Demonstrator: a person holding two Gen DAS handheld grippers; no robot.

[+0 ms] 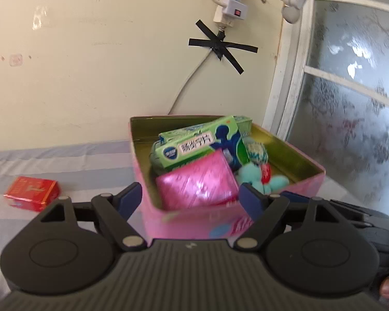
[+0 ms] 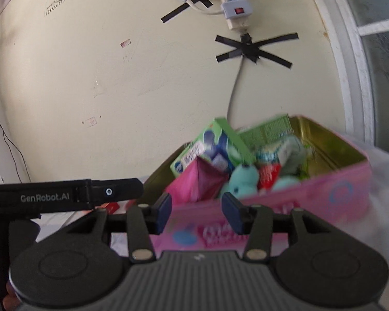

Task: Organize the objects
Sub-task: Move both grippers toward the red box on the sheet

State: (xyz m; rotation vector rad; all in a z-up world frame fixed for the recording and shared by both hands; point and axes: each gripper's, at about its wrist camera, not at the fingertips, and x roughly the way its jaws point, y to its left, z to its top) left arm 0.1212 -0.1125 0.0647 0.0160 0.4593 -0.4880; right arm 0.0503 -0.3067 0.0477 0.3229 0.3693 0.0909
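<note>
Left wrist view: the left gripper (image 1: 190, 197) stands wide apart with nothing between its pads, poised at the near wall of the pink tin (image 1: 308, 178), which holds a green box (image 1: 194, 145), a pink packet (image 1: 197, 181) and a teal plush toy (image 1: 256, 178). A red packet (image 1: 31, 193) lies outside on the striped cloth (image 1: 64, 160), likely next. The right gripper (image 2: 197, 213) is also parted and empty before the tin.

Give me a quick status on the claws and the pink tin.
Left claw open, empty. Right claw open, empty. Pink tin holds green box, pink packet, teal plush. Red packet still outside, nothing blocking.
</note>
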